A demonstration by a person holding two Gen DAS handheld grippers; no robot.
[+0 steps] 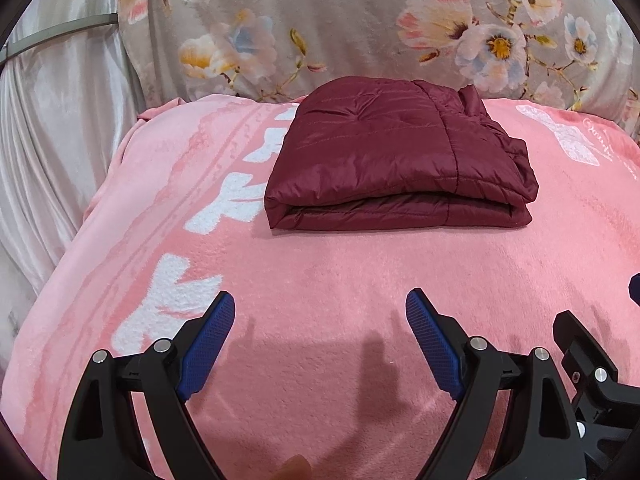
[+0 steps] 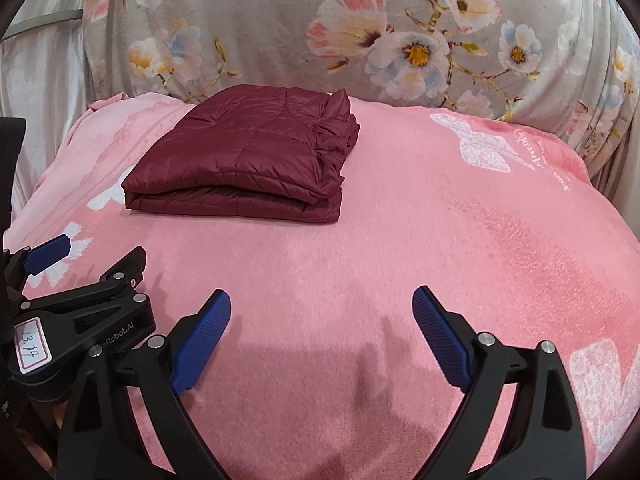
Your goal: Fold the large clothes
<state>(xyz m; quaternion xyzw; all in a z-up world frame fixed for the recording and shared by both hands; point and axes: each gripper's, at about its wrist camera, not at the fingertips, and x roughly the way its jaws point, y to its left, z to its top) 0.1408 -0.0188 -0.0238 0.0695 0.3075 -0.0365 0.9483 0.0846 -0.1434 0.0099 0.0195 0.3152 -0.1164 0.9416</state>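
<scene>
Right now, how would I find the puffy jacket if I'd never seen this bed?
Start at the big pink blanket covering the bed, then look toward its far edge, below the grey flowered cover. The dark red quilted jacket lies there, folded into a thick rectangle. It is the only dark, shiny, stitched thing on the soft pink fleece.

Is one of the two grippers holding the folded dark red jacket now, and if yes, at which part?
No, nothing is held. The left gripper and right gripper are open over the pink blanket, apart from the puffer jacket.

Folded maroon jacket [image 2: 244,156] on pink blanket [image 2: 440,240], beyond wide-spread right gripper [image 2: 322,304] fingers.
</scene>
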